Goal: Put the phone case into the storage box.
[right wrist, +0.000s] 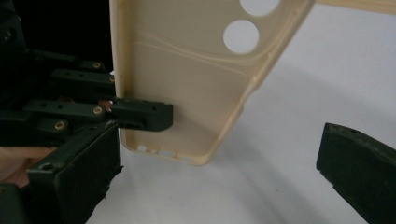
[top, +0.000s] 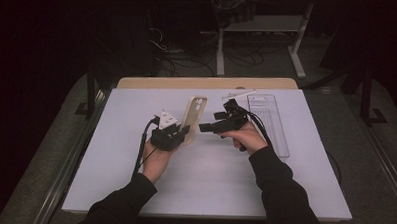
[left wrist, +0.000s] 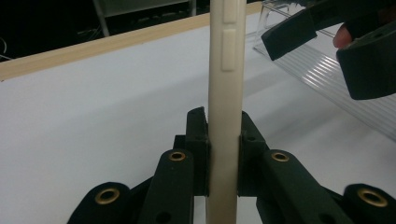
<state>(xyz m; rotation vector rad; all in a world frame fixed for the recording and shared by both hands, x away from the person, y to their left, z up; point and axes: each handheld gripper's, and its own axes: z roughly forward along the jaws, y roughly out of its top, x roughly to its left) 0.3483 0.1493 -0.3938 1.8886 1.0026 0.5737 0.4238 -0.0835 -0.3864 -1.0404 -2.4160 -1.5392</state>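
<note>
The left gripper (left wrist: 224, 154) clamps the beige phone case (left wrist: 227, 93) by its lower end, long axis upright, open side facing the right gripper (top: 217, 123), whose jaws stand wide apart just beside it, above the table (top: 135, 140).

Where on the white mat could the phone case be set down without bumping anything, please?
The near half of the white mat, between the forearms and its front edge, is bare, as is the strip left of the left hand-held gripper. It is crowded at the middle, around the phone case and right hand-held gripper, and at the right by the clear tray.
</note>
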